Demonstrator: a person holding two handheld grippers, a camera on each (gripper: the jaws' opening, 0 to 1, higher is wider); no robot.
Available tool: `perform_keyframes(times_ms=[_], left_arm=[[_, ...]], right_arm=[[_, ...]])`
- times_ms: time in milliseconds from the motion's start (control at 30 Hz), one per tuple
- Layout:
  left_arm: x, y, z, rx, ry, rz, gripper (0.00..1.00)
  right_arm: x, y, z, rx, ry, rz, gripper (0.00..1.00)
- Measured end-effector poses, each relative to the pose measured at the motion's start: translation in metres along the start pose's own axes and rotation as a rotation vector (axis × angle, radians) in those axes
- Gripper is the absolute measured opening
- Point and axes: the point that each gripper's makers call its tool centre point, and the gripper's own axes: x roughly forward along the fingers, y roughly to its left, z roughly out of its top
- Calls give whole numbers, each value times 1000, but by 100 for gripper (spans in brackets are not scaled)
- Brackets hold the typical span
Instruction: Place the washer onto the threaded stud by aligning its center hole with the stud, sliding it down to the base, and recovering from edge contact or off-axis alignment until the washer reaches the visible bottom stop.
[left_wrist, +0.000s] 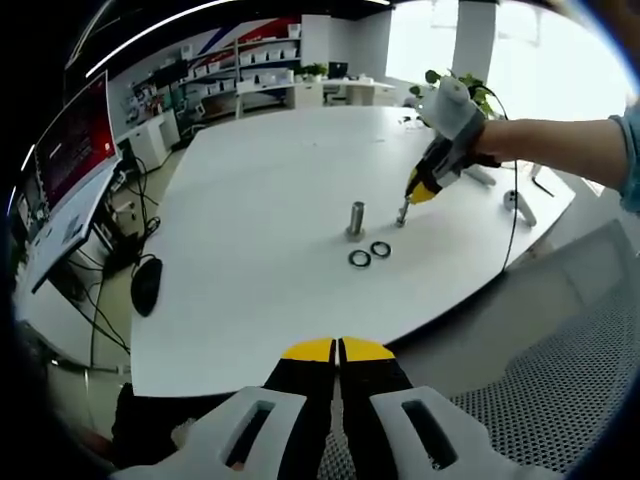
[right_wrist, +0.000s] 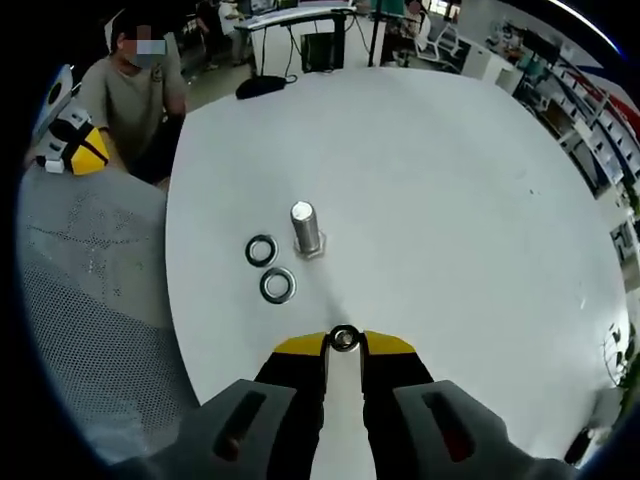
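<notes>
Large white tabletop (left_wrist: 270, 290), rounded edges, takes the centre of the left gripper view. Upper left: white shelving (left_wrist: 250, 70) with small boxes along the far wall. Left edge: a monitor (left_wrist: 70, 150) with a red screen on a desk, cables hanging beneath it, a dark mouse (left_wrist: 146, 285) just off the tabletop's left edge. Upper right: bright window light, a green plant (left_wrist: 465, 85) in front of it. Lower right: grey mesh chair back (left_wrist: 560, 390). In the right gripper view, a seated person (right_wrist: 135, 95) upper left, desks (right_wrist: 300, 15) along the top, a mesh chair (right_wrist: 90, 300) at left.
</notes>
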Motion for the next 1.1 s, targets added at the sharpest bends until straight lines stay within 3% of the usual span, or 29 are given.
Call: perform_keyframes(times_ms=[300,1100], left_arm=[[0,0,0,1,1,0,0],[0,0,0,-2,-2,3,0]], right_arm=[[0,4,-2,-3,10,25,14],[0,-1,-3,-1,22,14,14]])
